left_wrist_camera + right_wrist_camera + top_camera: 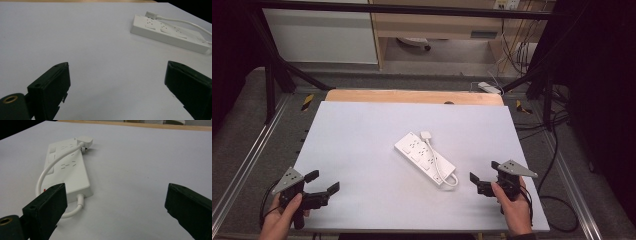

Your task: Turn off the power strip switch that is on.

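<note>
1. The white plastic power strip [425,158] lies flat near the middle of the pale grey table sheet [362,140], set on a diagonal: one short end points to the far left, the other to the near right.

2. Its thin white cable [435,165] leaves the near right end, makes a small loop there, and runs back along the top of the strip. The white plug [426,135] rests at the far end, just beside the body; I cannot tell if its pins touch the sheet.

3. Your right gripper [484,182] is the closer one, near the looped end. Its jaws stand wide apart and hold nothing. In the right gripper view the loop [72,213] sits just beside the left jaw, so I judge that the reach begins from this side.

4. Your left gripper [323,188] is well apart from the strip, at the near left corner of the sheet, also wide open and empty.

5. To do the approach well, decide first what you grasp: the plug or the body. The plug is small and can slide, so bring the jaws around both of its flat sides before you close.

6. If you lift the plug, the cable may drag the strip. Consider pressing the body down with the other gripper.

7. Keep the jaws out of the loop, since it could catch on them.
</note>
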A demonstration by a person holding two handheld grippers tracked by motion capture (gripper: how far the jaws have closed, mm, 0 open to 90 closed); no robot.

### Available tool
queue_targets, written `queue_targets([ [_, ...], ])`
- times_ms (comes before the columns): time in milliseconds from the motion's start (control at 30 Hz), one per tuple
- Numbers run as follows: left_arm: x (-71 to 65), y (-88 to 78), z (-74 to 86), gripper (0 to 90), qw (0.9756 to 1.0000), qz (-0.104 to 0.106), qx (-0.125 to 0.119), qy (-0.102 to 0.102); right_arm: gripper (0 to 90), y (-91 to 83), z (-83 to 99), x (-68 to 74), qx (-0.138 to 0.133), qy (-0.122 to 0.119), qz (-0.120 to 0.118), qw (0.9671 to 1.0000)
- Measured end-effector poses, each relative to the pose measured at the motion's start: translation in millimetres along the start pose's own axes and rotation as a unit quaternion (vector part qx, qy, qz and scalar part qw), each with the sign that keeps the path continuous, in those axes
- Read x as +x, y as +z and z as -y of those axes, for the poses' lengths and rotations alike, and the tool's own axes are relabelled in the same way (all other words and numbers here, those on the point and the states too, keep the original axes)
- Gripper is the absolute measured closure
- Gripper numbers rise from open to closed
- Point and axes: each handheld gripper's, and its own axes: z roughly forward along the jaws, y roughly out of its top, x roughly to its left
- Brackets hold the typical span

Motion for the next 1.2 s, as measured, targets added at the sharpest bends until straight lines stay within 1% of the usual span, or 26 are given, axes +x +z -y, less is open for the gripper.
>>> queue_targets([
  [233, 0.2, 0.7, -0.3, 6.6, 1.0000, 0.000, 0.000, 0.002, 3.6, -2.0, -4.2, 3.6, -0.010, 0.004, -0.005, 0.9999],
  [267, 0.2, 1.1, -0.4, 6.6, 1.0000, -0.001, 0.000, 0.002, 3.6, -3.3, -5.3, 4.1, -0.018, 0.010, -0.013, 0.9997],
  [367, -0.3, 1.6, 0.1, 6.6, 1.0000, -0.001, 0.002, 0.002, 3.3, -4.4, -6.9, 5.6, -0.025, 0.016, -0.018, 0.9994],
  [433, -0.3, 1.2, 0.6, 6.6, 1.0000, -0.002, 0.003, 0.002, 3.2, -4.3, -9.1, 7.5, -0.027, 0.013, -0.017, 0.9994],
  [500, 0.6, 0.5, 0.9, 6.6, 1.0000, -0.004, 0.003, 0.002, 3.2, -3.8, -11.5, 9.2, -0.026, 0.017, -0.016, 0.9994],
  [567, 1.3, 1.5, 1.5, 6.6, 1.0000, -0.003, 0.005, -0.004, 3.3, -2.5, -13.1, 11.2, -0.022, 0.016, -0.014, 0.9995],
  [667, 1.2, 2.8, 1.8, 6.6, 0.9999, -0.006, 0.012, -0.004, 3.7, 0.5, -15.1, 14.3, -0.009, 0.019, -0.002, 0.9998],
  [800, 1.1, 3.2, 2.2, 6.6, 0.9998, -0.007, 0.017, -0.002, 3.7, 3.0, -19.5, 16.3, -0.003, 0.011, -0.005, 0.9999],
  [900, 1.1, 4.7, 2.3, 6.6, 0.9997, -0.008, 0.022, -0.004, 3.7, 3.8, -27.1, 19.0, -0.003, 0.005, -0.014, 0.9999],
  [1000, 1.1, 4.2, 2.7, 6.8, 0.9997, -0.009, 0.023, -0.001, 3.8, 3.8, -35.0, 20.9, -0.005, 0.001, -0.018, 0.9998],
  [1133, 2.4, 2.2, 2.1, 6.7, 0.9998, -0.014, 0.015, -0.004, 4.2, 6.1, -40.7, 20.9, -0.005, 0.011, -0.018, 0.9998],
  [1200, 2.8, 2.5, 2.0, 6.7, 0.9998, -0.015, 0.015, -0.006, 4.5, 7.3, -44.6, 21.1, -0.006, 0.010, -0.015, 0.9998],
])
